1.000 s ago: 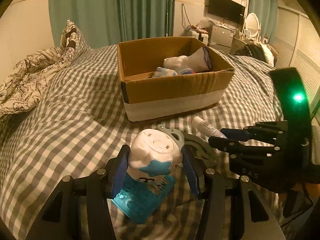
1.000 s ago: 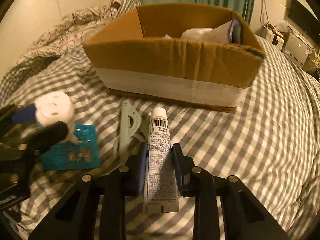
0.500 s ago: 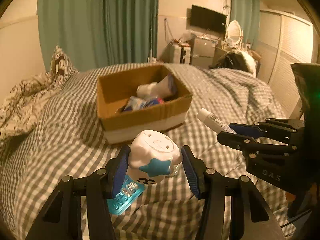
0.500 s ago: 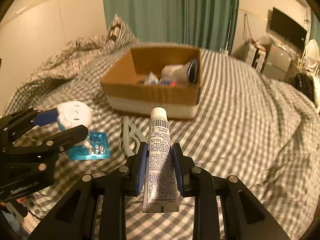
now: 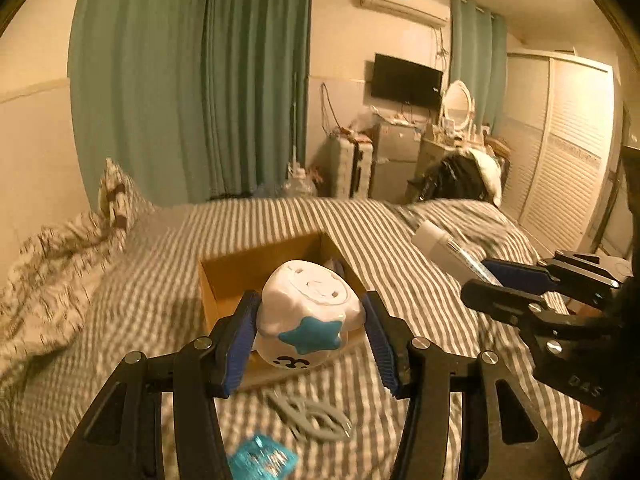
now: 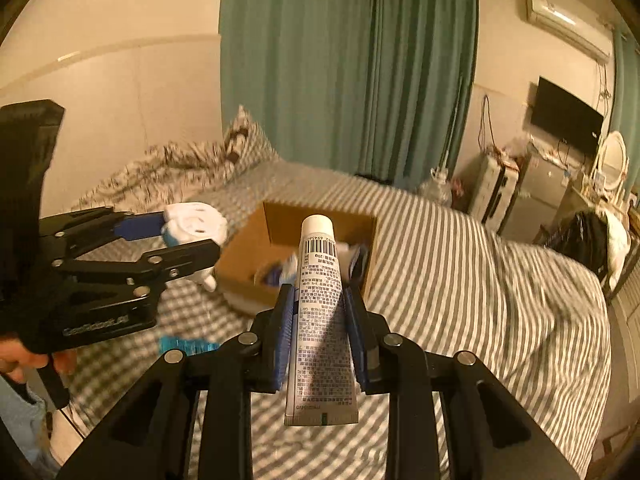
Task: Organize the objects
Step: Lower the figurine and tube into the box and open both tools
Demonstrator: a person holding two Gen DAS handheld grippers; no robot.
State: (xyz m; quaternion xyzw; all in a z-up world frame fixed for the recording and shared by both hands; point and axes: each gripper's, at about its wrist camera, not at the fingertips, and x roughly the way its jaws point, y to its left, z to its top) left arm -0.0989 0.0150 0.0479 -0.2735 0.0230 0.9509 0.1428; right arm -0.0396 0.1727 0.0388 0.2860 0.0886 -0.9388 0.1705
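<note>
My left gripper (image 5: 308, 320) is shut on a white toy with a blue star (image 5: 310, 320), held high above the bed in front of the cardboard box (image 5: 240, 276). My right gripper (image 6: 320, 300) is shut on a white tube with a barcode (image 6: 322, 300), also lifted above the bed, its cap pointing at the box (image 6: 316, 216). Each gripper shows in the other's view: the left with the toy (image 6: 194, 228), the right with the tube (image 5: 448, 248). The box holds several items, mostly hidden.
A grey plastic clip piece (image 5: 308, 416) and a teal blister pack (image 5: 262, 460) lie on the checked bed cover (image 5: 400, 232) below my grippers. A rumpled floral duvet (image 5: 52, 248) lies left. Curtains, a TV and a dresser stand beyond the bed.
Both grippers have risen well above the bed with their objects. The box now looks smaller and lower in both views, and more of the room shows.
</note>
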